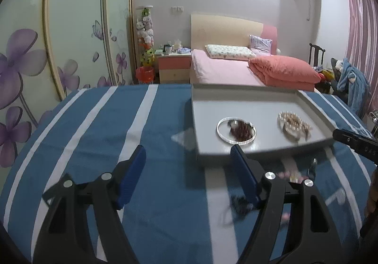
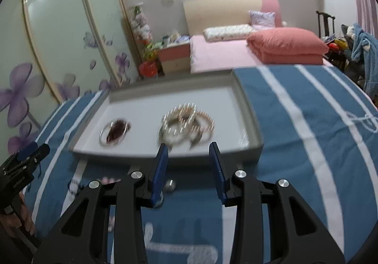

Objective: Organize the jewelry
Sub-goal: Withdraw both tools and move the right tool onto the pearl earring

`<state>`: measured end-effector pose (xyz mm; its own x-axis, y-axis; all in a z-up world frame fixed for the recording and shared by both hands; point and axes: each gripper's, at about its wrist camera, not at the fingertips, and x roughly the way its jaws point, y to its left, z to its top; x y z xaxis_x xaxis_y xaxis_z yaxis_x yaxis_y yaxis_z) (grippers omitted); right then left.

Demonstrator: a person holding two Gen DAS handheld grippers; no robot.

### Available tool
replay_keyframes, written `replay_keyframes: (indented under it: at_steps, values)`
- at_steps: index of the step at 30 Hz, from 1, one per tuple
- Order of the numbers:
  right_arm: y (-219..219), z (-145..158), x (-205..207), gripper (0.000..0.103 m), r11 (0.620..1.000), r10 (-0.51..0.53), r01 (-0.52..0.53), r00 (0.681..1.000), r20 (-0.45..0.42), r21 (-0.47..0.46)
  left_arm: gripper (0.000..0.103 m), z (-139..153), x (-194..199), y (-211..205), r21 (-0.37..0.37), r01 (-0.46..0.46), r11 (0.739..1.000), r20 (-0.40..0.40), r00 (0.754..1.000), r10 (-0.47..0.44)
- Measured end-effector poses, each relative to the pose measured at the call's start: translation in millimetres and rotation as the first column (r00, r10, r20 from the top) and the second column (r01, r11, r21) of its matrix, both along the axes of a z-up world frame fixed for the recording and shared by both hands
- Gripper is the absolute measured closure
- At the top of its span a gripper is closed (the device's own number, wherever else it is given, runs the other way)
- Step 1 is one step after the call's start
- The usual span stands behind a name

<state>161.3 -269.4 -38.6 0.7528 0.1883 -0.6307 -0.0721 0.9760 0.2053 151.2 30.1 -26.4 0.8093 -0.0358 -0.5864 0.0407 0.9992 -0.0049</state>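
Observation:
A grey tray [image 1: 259,103] [image 2: 146,98] lies on the blue striped cloth. In it are a silver bangle around a dark red beaded piece [image 1: 236,131] [image 2: 115,132] and a pile of pearl bracelets [image 1: 294,124] [image 2: 187,124]. My left gripper [image 1: 187,151] is open and empty, over the cloth at the tray's near left corner. My right gripper [image 2: 189,148] is open and empty, just before the tray's near rim, in line with the pearl pile. Loose small jewelry lies on the cloth below the tray: pink beads [image 1: 287,175] [image 2: 109,180], a dark piece [image 1: 238,202] and a silver ball [image 2: 170,185].
The blue cloth with white stripes [image 1: 106,122] [image 2: 307,122] covers the surface. The right gripper's tip [image 1: 354,143] shows at the left view's right edge; the left gripper [image 2: 21,164] shows at the right view's left edge. A bed, nightstand and wardrobe stand behind.

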Motion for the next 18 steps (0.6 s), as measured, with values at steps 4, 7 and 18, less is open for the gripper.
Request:
replay_keyframes:
  at_steps: [4, 7, 18]
  values:
    - [10, -13, -2, 0.071, 0.999, 0.038, -0.038, 0.998, -0.047, -0.011, 0.031, -7, -12, 4, -0.015, 0.010, 1.000, -0.018, 1.000, -0.011]
    - [20, -19, 0, 0.075, 0.998, 0.060, -0.062, 0.996, -0.072, -0.023, 0.031, -10, -20, 5, -0.014, 0.020, 1.000, -0.022, 1.000, -0.021]
    - [34, -34, 7, 0.077, 0.994, 0.070, -0.078, 0.990, -0.123, -0.070, 0.031, -15, -24, -1, -0.021, 0.064, 0.998, -0.036, 0.997, -0.065]
